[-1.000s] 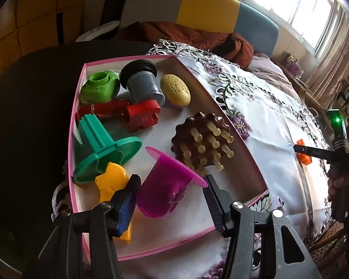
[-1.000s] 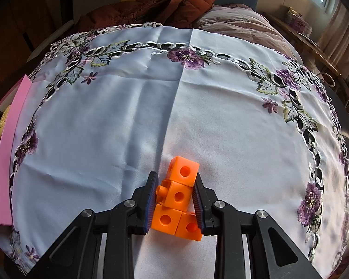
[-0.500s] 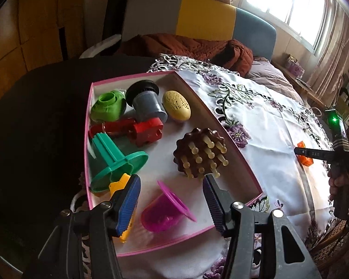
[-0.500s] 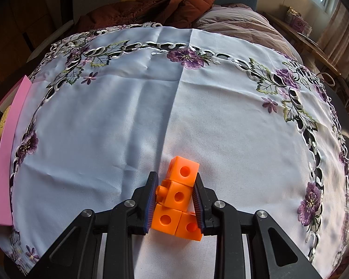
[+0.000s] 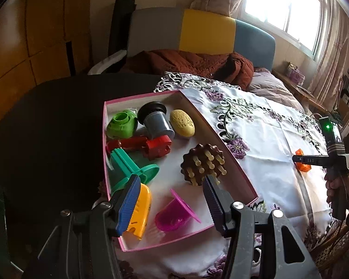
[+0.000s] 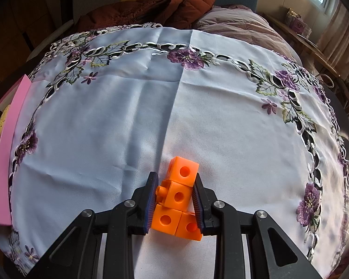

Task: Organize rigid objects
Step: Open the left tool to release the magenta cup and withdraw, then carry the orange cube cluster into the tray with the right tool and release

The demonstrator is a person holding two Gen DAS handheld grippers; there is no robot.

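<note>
- A white tablecloth (image 6: pixel 132 121), embroidered with purple flowers and cut-work leaves, is spread over a dark round table (image 5: pixel 46 116); soft creases are seen across the cloth.
- Beyond the tablecloth, a rust-brown quilted cover (image 5: pixel 193 62) is heaped against a grey, yellow and blue headboard (image 5: pixel 207 32), and a bright window (image 5: pixel 281 4) with pale curtains is seen past it.
- A shallow pink box (image 5: pixel 223 144) with a white inside is set at the tablecloth's left edge, partly on the dark table.
- Inside the box are seen a magenta flanged cup (image 5: pixel 174 216), a brown knobbed massager (image 5: pixel 203 164) with cream pegs, a yellow oval piece (image 5: pixel 182 122), a grey ribbed cup (image 5: pixel 156 122), and green, red, teal and yellow plastic parts.
- The left gripper (image 5: pixel 172 207) is held wide apart above the box's near end, nothing between its ribbed pads.
- On the tablecloth's near middle, the right gripper (image 6: pixel 175 200) is closed against an orange cluster of holed cubes (image 6: pixel 178 197), glossy and hard-edged.
</note>
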